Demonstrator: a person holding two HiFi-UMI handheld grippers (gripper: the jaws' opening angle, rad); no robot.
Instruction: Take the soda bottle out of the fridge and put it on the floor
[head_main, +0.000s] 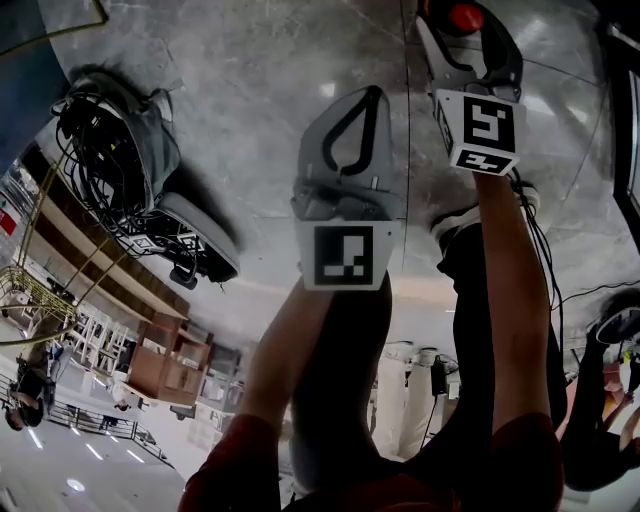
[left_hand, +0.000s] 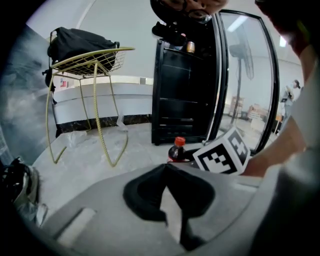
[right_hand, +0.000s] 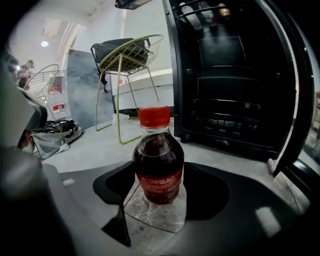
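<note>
The soda bottle (right_hand: 159, 167), dark cola with a red cap and red label, stands upright on the marble floor in front of the black fridge (right_hand: 230, 90). My right gripper (right_hand: 160, 172) is shut on it, with a black pad against each side. In the head view the red cap (head_main: 465, 15) shows between the right gripper (head_main: 470, 40) jaws. My left gripper (left_hand: 167, 167) is shut and holds nothing; it hangs just left of the right one (head_main: 372, 95). From the left gripper view the bottle (left_hand: 176, 150) stands behind the right gripper's marker cube (left_hand: 222, 155).
The fridge (left_hand: 185, 95) is open, its glass door (left_hand: 245, 75) swung to the right. A yellow wire chair (left_hand: 95, 60) carrying a black bag stands to the left. A bag of tangled cables (head_main: 120, 150) lies on the floor. The person's shoe (head_main: 470, 215) is near the right gripper.
</note>
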